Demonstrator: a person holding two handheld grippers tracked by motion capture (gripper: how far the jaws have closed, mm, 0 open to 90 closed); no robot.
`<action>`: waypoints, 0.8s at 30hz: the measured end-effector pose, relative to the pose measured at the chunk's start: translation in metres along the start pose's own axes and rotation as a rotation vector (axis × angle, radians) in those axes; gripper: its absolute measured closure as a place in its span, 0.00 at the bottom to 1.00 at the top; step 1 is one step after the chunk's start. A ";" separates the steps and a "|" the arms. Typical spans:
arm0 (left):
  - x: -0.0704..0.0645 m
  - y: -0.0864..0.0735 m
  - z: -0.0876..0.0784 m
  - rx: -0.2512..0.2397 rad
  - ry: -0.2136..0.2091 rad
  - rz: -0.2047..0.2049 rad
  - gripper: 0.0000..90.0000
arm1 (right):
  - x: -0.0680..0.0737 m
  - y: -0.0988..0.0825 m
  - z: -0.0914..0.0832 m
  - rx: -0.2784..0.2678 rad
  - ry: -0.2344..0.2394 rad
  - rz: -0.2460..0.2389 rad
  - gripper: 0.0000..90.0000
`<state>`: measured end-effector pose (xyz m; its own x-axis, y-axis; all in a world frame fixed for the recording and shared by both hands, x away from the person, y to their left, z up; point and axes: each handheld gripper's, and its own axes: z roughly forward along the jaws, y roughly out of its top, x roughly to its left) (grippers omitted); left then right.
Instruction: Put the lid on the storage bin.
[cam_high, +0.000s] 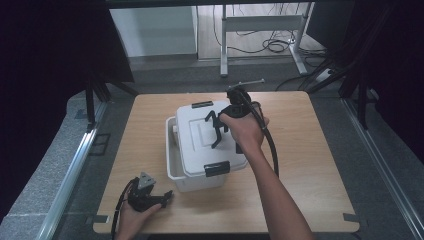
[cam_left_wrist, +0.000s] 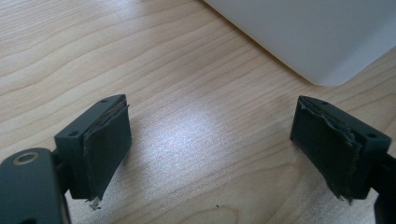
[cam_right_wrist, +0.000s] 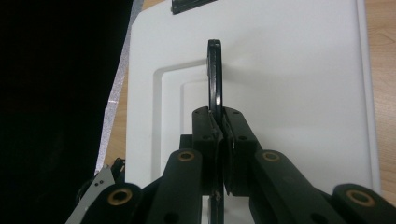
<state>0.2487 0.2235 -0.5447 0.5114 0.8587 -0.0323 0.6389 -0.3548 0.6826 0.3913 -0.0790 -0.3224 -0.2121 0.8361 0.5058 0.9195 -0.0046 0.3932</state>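
The right hand-held gripper (cam_right_wrist: 219, 135) is clamped on the lid (cam_high: 200, 135) handle (cam_right_wrist: 214, 77). The left hand-held gripper (cam_left_wrist: 210, 149) rests open near the tabletop's (cam_high: 310, 150) front-left corner, beside the box (cam_high: 192, 181).

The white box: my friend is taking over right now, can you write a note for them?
Right gripper: shut on the lid's black handle, which stands upright.
Left gripper: open, holding nothing, low over the table near the box's front corner.
Lid: sits skewed on the box, so the box's left side shows open; the clips look undone.
Left to do: probably lift the lid away by its handle, or square it up and clip it.
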 end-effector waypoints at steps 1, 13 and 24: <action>0.000 0.000 0.000 0.000 0.000 0.000 0.13 | 0.001 0.001 0.001 0.002 0.001 0.006 0.94; 0.000 0.000 0.000 -0.001 0.001 0.000 0.14 | 0.013 0.004 0.015 0.035 0.008 0.027 0.94; 0.000 0.000 0.000 -0.001 0.000 0.000 0.13 | 0.027 0.007 0.031 0.062 -0.003 0.041 0.94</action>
<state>0.2489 0.2234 -0.5448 0.5116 0.8586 -0.0318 0.6380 -0.3548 0.6834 0.4024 -0.0399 -0.3294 -0.1734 0.8375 0.5182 0.9460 -0.0046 0.3240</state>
